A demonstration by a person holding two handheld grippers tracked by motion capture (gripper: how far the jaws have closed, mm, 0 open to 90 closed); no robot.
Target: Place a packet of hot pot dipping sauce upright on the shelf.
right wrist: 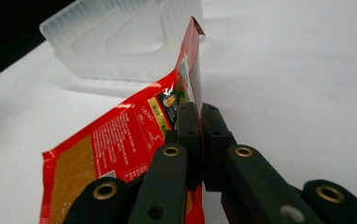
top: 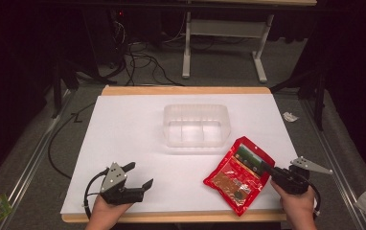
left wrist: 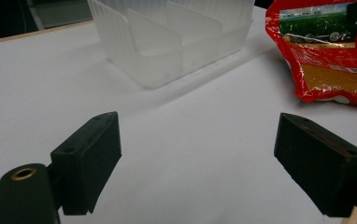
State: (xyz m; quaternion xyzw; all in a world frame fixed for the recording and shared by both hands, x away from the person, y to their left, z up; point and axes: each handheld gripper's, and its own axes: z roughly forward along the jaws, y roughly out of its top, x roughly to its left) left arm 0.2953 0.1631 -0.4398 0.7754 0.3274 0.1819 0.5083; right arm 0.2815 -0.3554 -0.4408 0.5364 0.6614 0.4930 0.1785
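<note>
Right claw (right wrist: 200, 116) clamped on edge of red foil snack pouch (top: 238, 175), near front-right corner of white-topped bench (top: 123, 134). Left claw (top: 135, 176) wide open, nothing between jaws, near front-left corner. Clear ribbed plastic divided bin (top: 197, 125) mid-bench, toward far edge.

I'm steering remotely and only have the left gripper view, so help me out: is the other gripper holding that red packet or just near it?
Observer: Holding it. The right gripper is shut on the edge of the red packet.
Operator: Is the packet flat on the table?
Observer: Not fully. In the right gripper view its pinched edge stands up on end from the white table.
Operator: Where is my own gripper relative to the clear container?
Observer: The left gripper sits open near the front left of the table, with the clear container farther back toward the middle.
</note>
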